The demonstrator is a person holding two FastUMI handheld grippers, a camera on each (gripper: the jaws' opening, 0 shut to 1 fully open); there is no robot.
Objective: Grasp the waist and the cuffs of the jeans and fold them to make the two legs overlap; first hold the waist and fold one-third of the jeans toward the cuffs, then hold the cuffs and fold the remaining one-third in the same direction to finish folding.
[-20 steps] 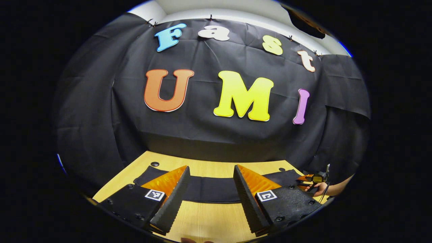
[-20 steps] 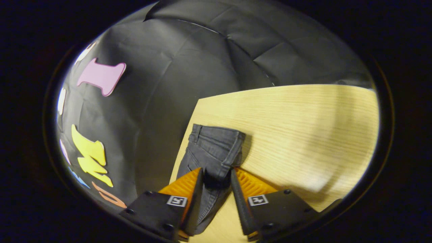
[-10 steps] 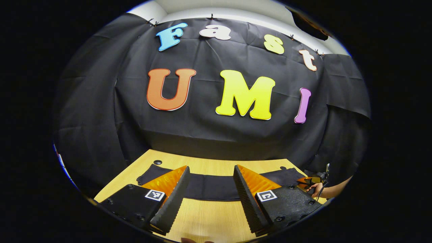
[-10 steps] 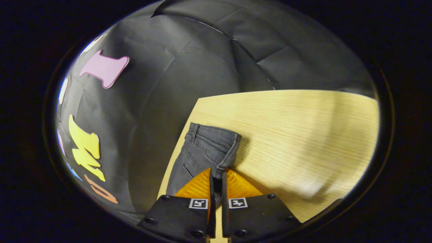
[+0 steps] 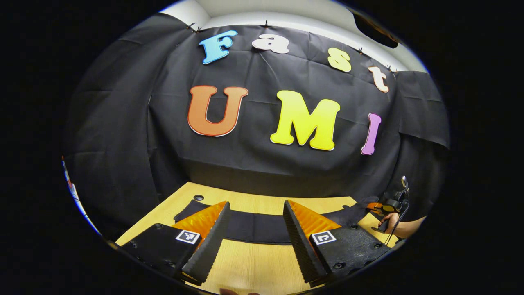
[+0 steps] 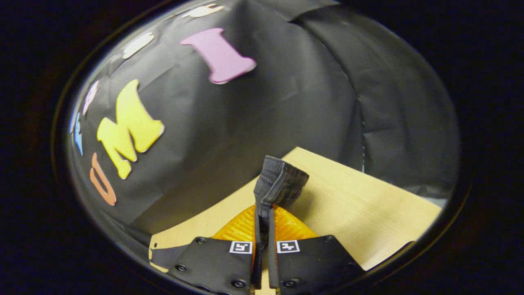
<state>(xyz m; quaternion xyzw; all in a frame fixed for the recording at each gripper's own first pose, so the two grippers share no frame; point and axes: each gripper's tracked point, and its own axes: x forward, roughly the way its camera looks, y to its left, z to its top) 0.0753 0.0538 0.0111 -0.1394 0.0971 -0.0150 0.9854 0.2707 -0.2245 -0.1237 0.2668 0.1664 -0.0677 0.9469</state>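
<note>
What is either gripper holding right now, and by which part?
The right gripper is shut on the jeans at the waist end, lifting it off the table. The left gripper is open, holding nothing.

Matt denim jeans (image 6: 280, 182) (wood-grain table (image 6: 368, 209))

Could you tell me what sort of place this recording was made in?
Probably a recording booth: black cloth wall, light wooden table, and dark jeans pinched by the right gripper.

No readable text, square coded markers on left gripper (image 5: 256, 239), right gripper (image 6: 265, 229)
</note>
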